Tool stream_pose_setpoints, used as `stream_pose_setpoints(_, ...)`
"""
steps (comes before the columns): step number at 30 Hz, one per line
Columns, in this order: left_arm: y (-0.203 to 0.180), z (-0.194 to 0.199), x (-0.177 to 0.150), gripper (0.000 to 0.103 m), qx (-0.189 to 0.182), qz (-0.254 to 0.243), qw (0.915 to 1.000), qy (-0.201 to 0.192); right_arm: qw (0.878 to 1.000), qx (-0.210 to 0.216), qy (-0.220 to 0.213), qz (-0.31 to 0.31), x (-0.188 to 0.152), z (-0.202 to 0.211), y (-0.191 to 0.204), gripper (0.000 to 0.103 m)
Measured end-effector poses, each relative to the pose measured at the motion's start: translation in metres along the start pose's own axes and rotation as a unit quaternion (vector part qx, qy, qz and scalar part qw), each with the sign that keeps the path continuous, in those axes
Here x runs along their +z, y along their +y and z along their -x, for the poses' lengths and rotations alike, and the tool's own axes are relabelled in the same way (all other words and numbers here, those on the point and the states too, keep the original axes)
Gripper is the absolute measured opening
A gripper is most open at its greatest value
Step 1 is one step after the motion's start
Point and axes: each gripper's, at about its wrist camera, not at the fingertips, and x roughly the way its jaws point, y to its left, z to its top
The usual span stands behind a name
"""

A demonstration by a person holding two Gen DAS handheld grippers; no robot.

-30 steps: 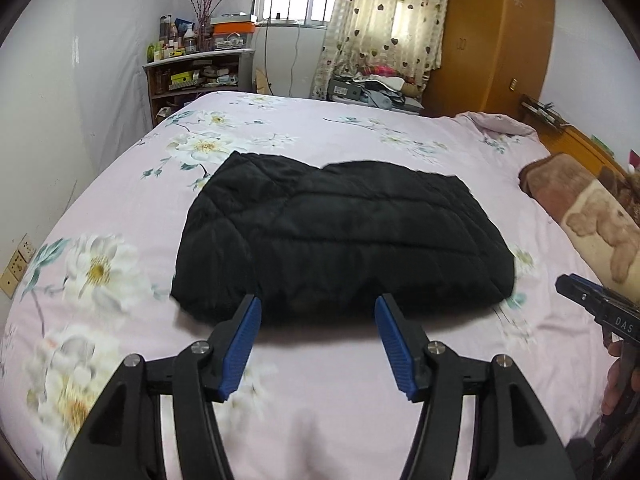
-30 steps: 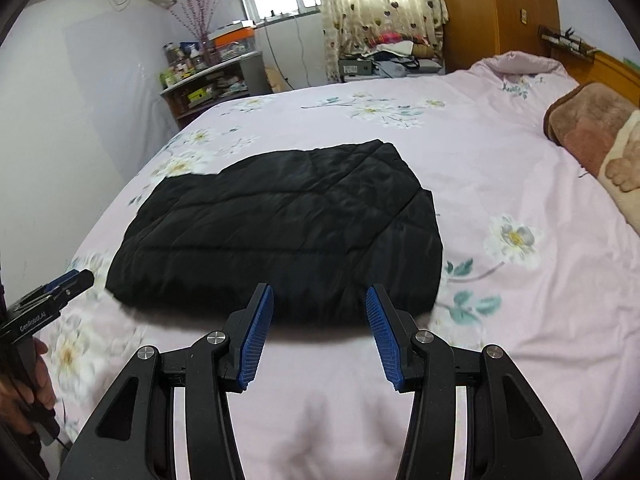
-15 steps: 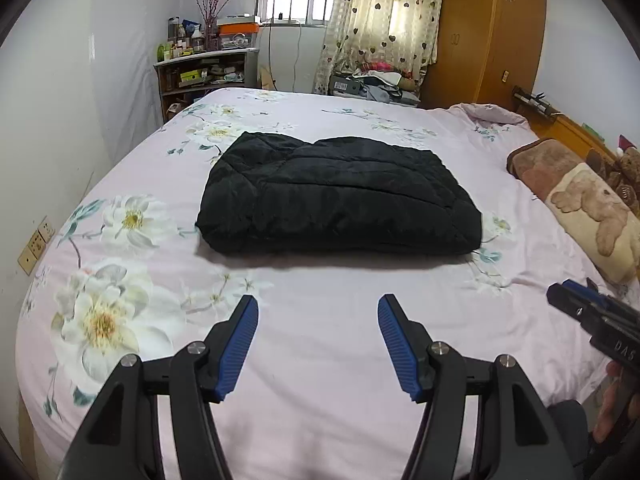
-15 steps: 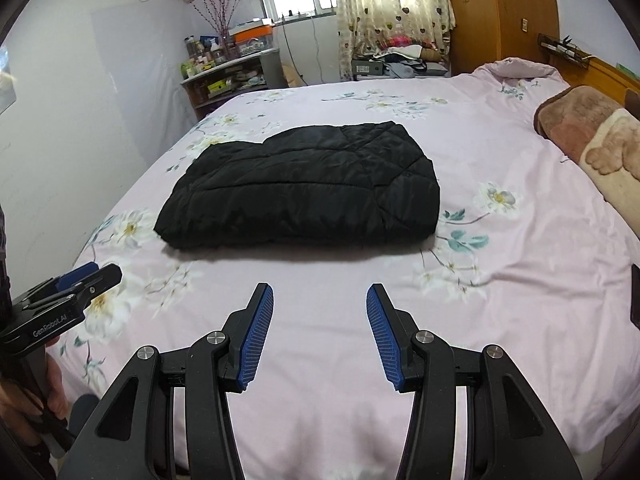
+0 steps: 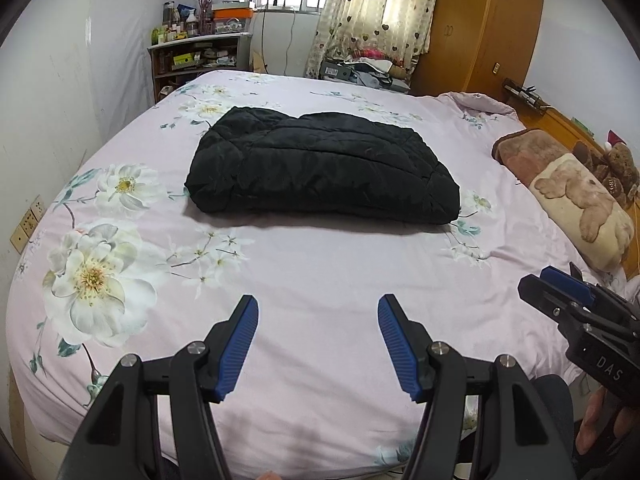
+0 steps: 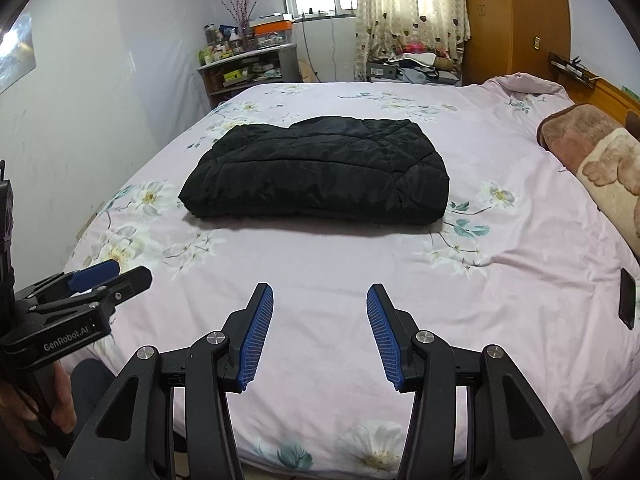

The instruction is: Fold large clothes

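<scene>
My left claw [image 5: 318, 344] stands well open with nothing between its blue pads [image 5: 239, 344], only bare sheet under it, and my right claw [image 6: 320, 334] is a little narrower but just as empty. The black padded jacket [image 5: 324, 168] lies folded into a thick, squarish bundle in the middle of the bed [image 5: 320, 272], well apart from both claws, its near edge a rounded fold and its far edge uneven, with a dip along the top. By my reckoning the folding is done or nearly so, and this step is the drawing away: I would keep both claws clear of the bundle so as not to drag the sheet and tip it. If I tidy anything, it should be the left corner, which bulges. As for things that hold other things, the shelf [image 6: 248, 68] by the far wall is crowded with bottles and boxes, with an orange box [image 6: 274, 28] on top; what is in that box I cannot tell from here. A brown pillow [image 5: 560, 184] lies along the bed's right side.
</scene>
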Motion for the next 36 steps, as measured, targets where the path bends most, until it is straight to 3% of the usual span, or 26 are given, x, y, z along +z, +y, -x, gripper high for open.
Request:
stream_pose_setpoints(7, 0.0015, -0.0052, 0.0006, 0.064, 0.011, 0.009, 0.9999, 0.006, 1.000, -0.004, 0.003, 0.006, -0.0003, -0.0037, 0.0041, 0.050)
stream_pose_setpoints(36, 0.0005, -0.0031, -0.0009, 0.064, 0.001, 0.006, 0.9999, 0.010, 1.000, -0.005, 0.011, 0.006, -0.0039, -0.0031, 0.0060, 0.050)
